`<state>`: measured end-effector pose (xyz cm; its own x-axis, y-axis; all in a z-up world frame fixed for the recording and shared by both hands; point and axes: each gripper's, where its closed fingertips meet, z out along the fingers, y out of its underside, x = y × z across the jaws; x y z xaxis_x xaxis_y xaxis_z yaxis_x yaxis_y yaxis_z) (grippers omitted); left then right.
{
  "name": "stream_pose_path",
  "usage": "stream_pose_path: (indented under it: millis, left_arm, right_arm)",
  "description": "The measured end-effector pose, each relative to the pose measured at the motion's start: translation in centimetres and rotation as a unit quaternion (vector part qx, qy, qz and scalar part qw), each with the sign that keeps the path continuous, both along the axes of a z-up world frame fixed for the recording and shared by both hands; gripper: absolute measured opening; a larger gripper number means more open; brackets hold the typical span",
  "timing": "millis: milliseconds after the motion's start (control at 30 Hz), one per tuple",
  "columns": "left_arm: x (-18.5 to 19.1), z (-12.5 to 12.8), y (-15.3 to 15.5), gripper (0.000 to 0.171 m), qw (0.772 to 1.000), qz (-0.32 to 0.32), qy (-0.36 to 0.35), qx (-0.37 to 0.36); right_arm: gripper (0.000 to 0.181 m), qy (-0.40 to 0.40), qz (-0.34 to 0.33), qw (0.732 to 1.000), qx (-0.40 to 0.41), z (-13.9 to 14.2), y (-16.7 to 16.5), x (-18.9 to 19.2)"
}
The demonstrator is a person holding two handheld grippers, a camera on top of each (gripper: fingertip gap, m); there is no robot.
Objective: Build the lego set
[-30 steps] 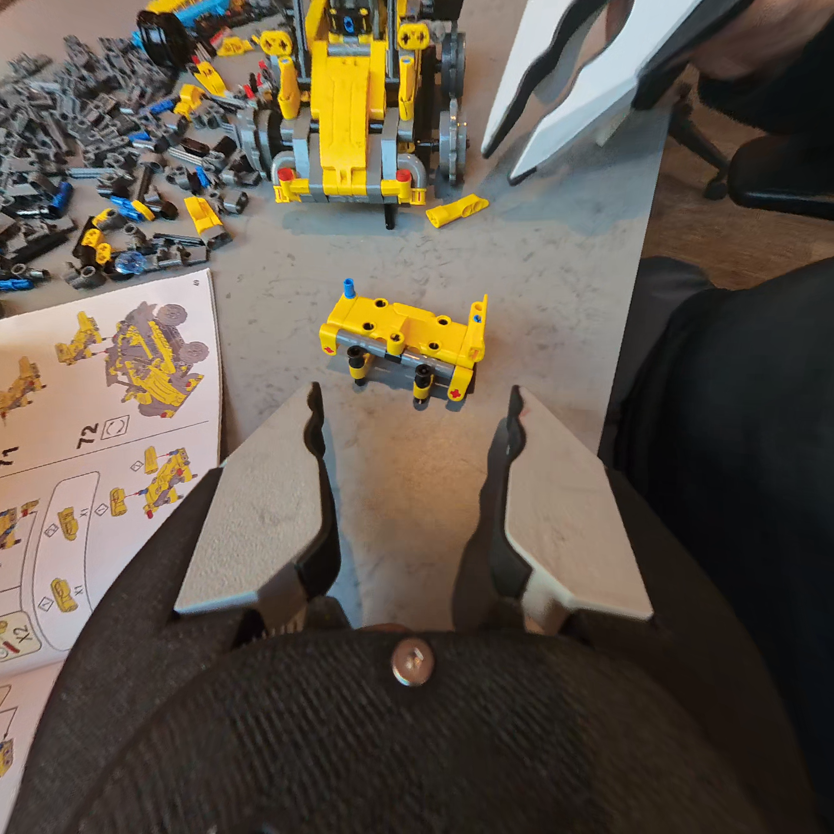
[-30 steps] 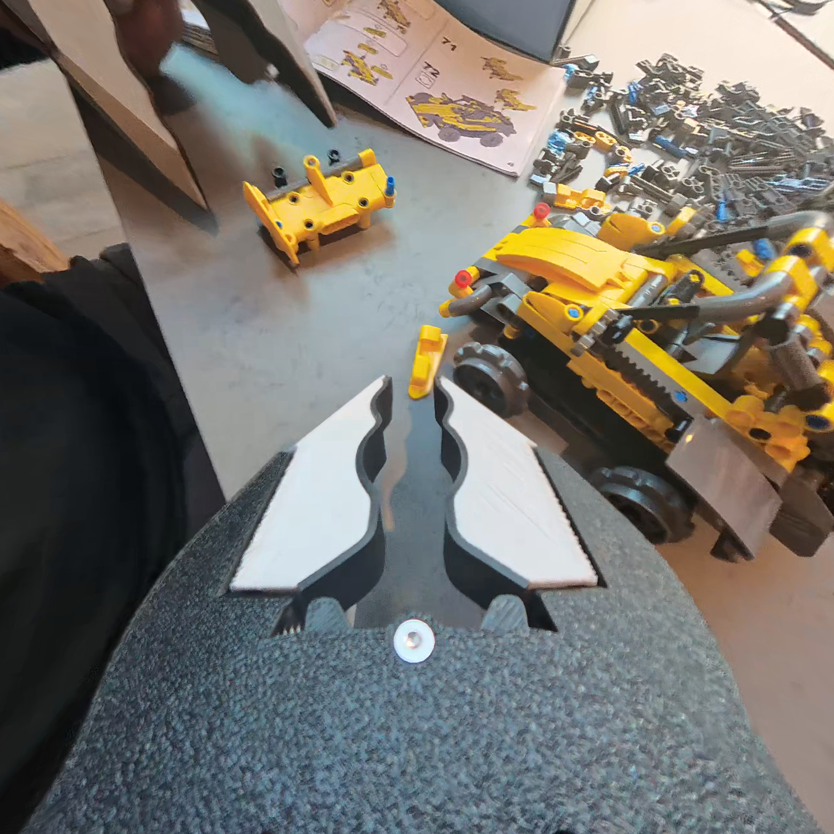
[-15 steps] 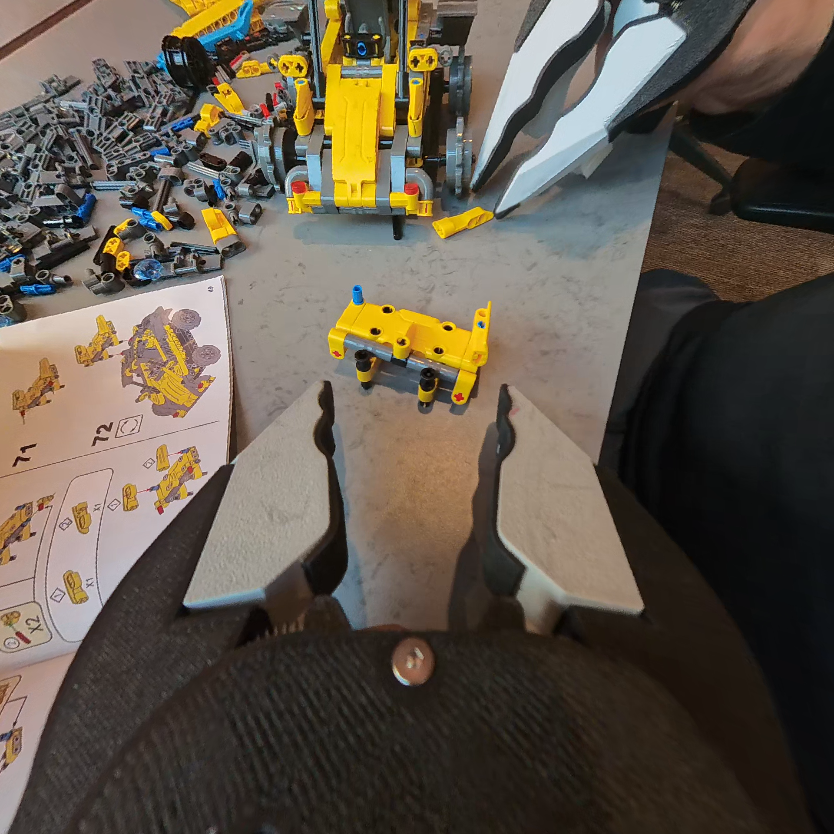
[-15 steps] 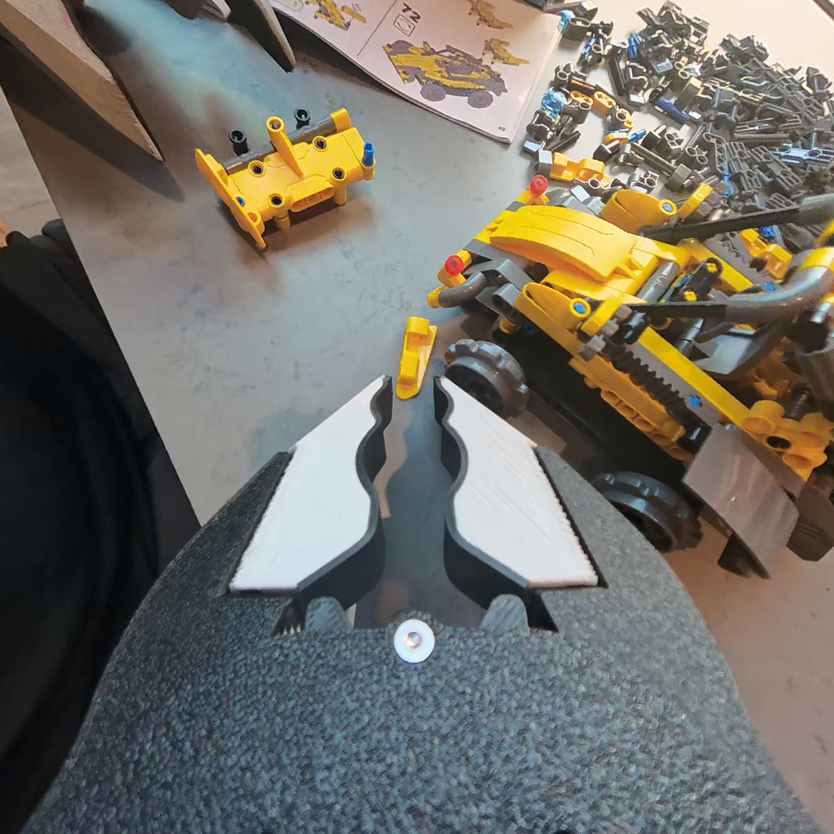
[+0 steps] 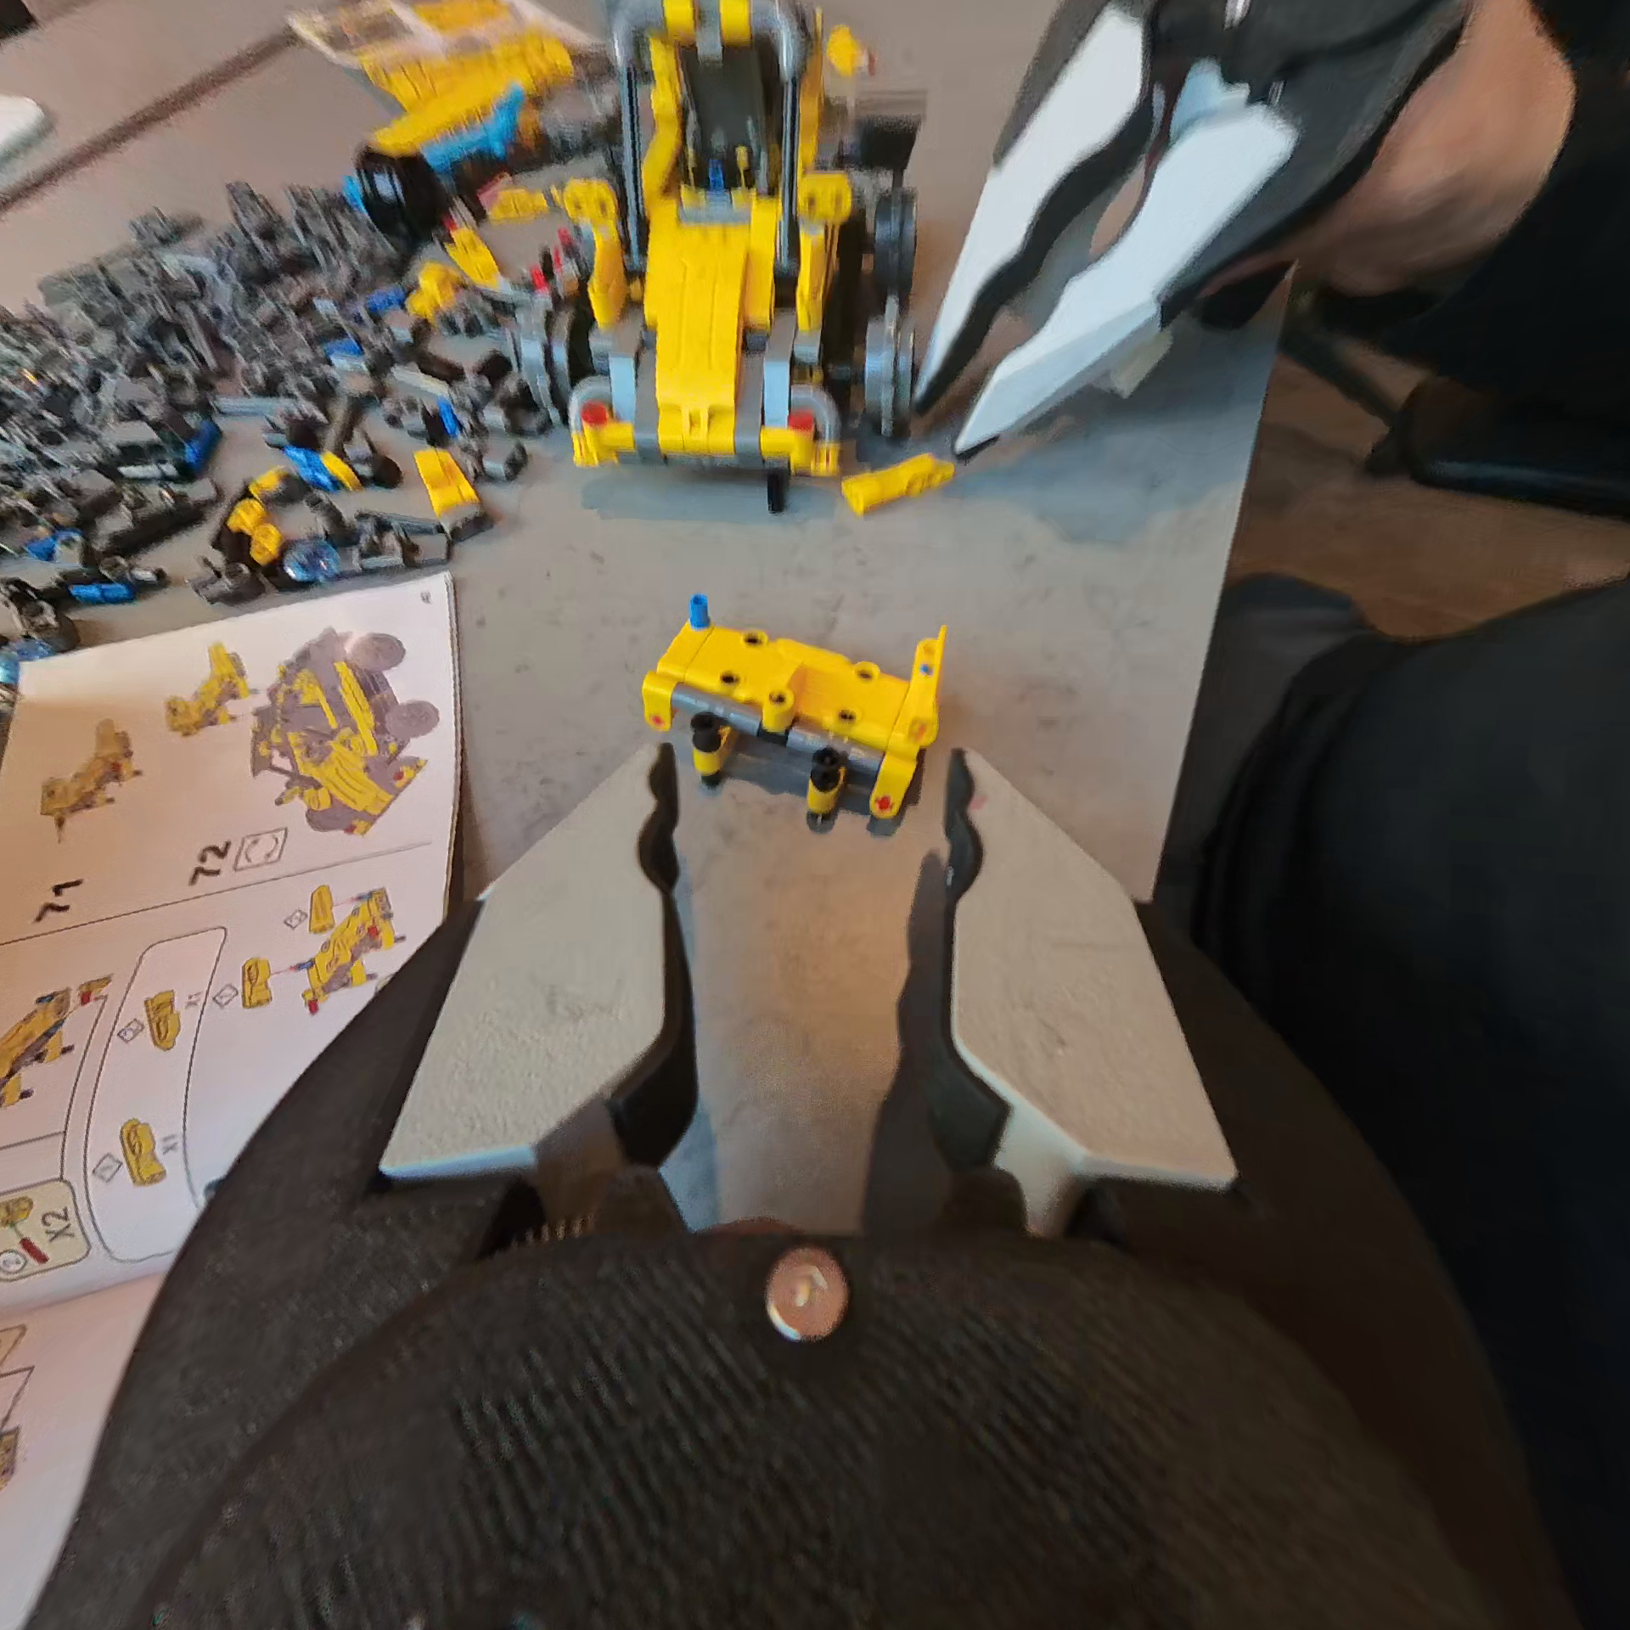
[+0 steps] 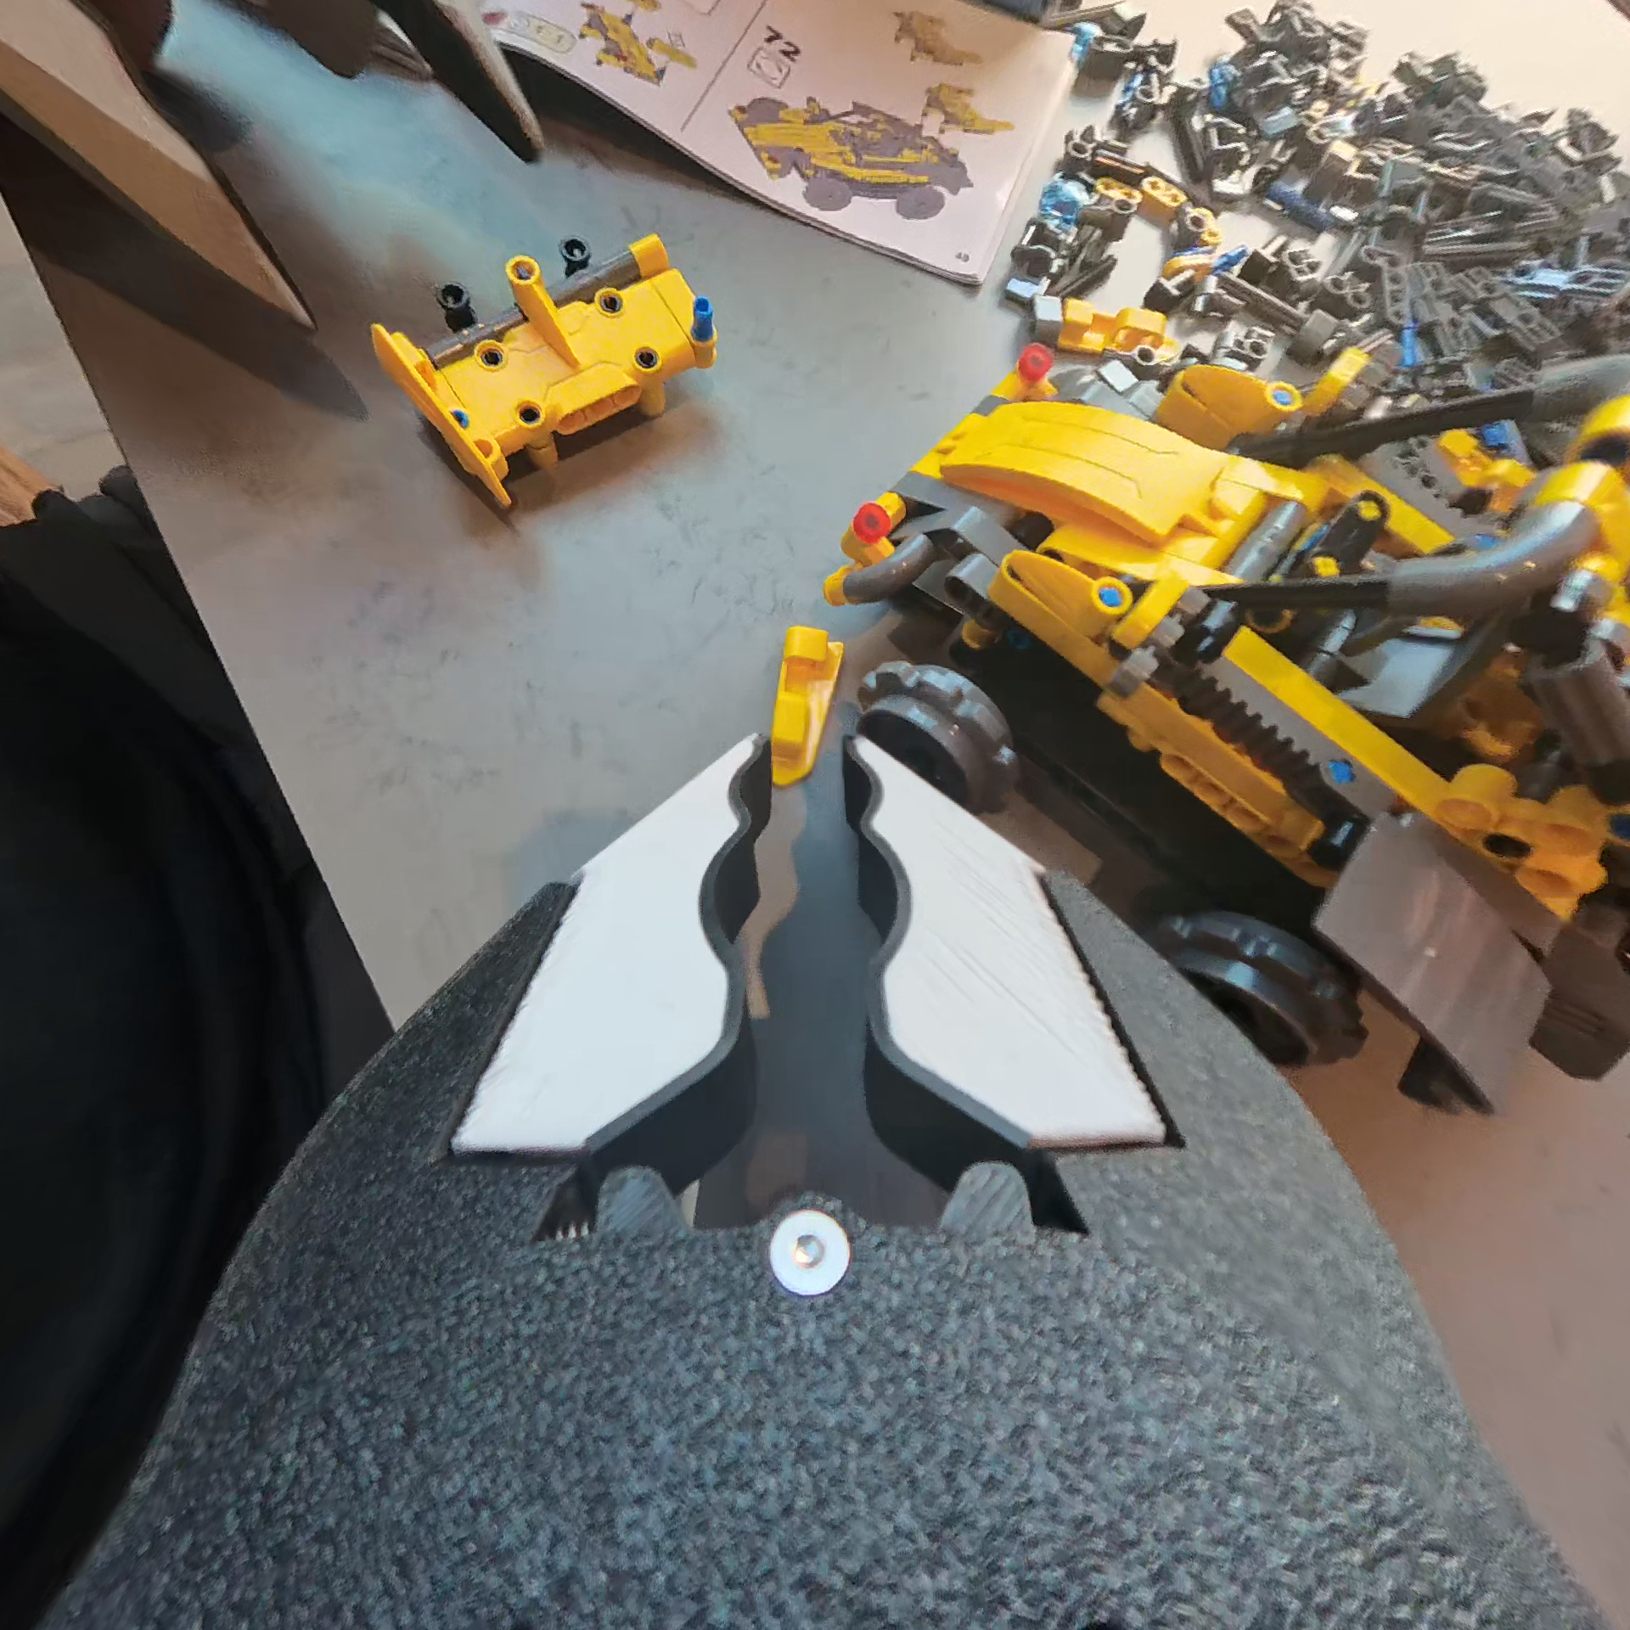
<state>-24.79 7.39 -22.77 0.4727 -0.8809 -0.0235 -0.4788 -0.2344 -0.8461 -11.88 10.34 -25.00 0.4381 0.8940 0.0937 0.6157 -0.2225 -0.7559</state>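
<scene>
A small yellow and grey brick sub-assembly (image 5: 794, 714) stands on the grey table just ahead of my open, empty left gripper (image 5: 807, 767); its near end lies between the fingertips. It also shows in the right wrist view (image 6: 547, 370). My right gripper (image 6: 804, 750) is open with a narrow gap, and its tips sit at the near end of a small loose yellow piece (image 6: 807, 697) on the table beside the front wheel of a large yellow brick vehicle (image 6: 1235, 617). In the left wrist view the right gripper (image 5: 948, 423) hovers next to that piece (image 5: 895, 481) and the vehicle (image 5: 706, 291).
An open instruction booklet (image 5: 220, 882) lies left of the sub-assembly. A pile of several loose grey, black and blue parts (image 5: 176, 397) covers the far left. The table's edge (image 5: 1208, 706) runs on the right, with a person's dark clothing beyond it. The gap from one gripper's tips to the other's is roughly 15 centimeters.
My left gripper has moved forward to the sub-assembly and narrowed a little. My right gripper has moved down and forward to the small yellow piece.
</scene>
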Motion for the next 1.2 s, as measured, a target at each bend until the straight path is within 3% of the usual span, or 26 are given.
stream_pose_path:
  millis: [67,133,200,267,400,500,633,867,1033,1200]
  left_arm:
    - [1.1,1.9,-0.5,0.041,0.999,-0.006,-0.044,0.013]
    - [3.4,3.8,-1.9,0.016,0.997,-0.064,-0.051,0.015]
    - [5.7,4.3,-1.9,0.026,0.994,-0.103,0.008,0.020]
    - [7.8,3.7,-1.3,0.023,0.984,-0.148,0.089,0.038]
    - [10.2,1.5,1.3,0.017,0.944,-0.219,0.224,0.104]
    - [11.6,-0.1,1.1,0.016,0.914,-0.282,0.268,0.112]
    - [12.0,-2.2,2.7,0.021,0.894,-0.290,0.329,0.091]
    - [12.6,-3.4,2.2,0.006,0.898,-0.303,0.316,0.047]
    - [12.4,-3.4,1.3,0.004,0.907,-0.286,0.304,0.059]
    - [11.0,-2.8,0.3,0.004,0.907,-0.250,0.313,0.132]
  right_arm:
    - [0.016,0.006,-0.007,1.000,0.014,0.5,-0.1,0.7]
    - [0.014,0.023,-0.015,0.999,0.016,1.0,0.0,1.5]
    - [0.014,0.048,-0.019,0.999,0.002,1.2,0.1,2.1]
    - [0.016,0.073,-0.021,0.997,-0.013,1.7,0.3,2.3]
    - [0.016,0.071,-0.019,0.997,-0.007,1.7,0.3,2.6]
    - [0.016,0.065,-0.015,0.998,-0.001,1.6,0.2,2.7]
    - [0.016,0.076,-0.009,0.997,-0.008,1.8,0.0,2.7]
    - [0.016,0.081,-0.008,0.997,-0.008,1.9,0.1,3.1]
    - [0.015,0.102,-0.004,0.995,-0.018,2.3,0.0,3.2]
    - [0.015,0.120,-0.002,0.992,-0.028,2.7,-0.2,3.4]
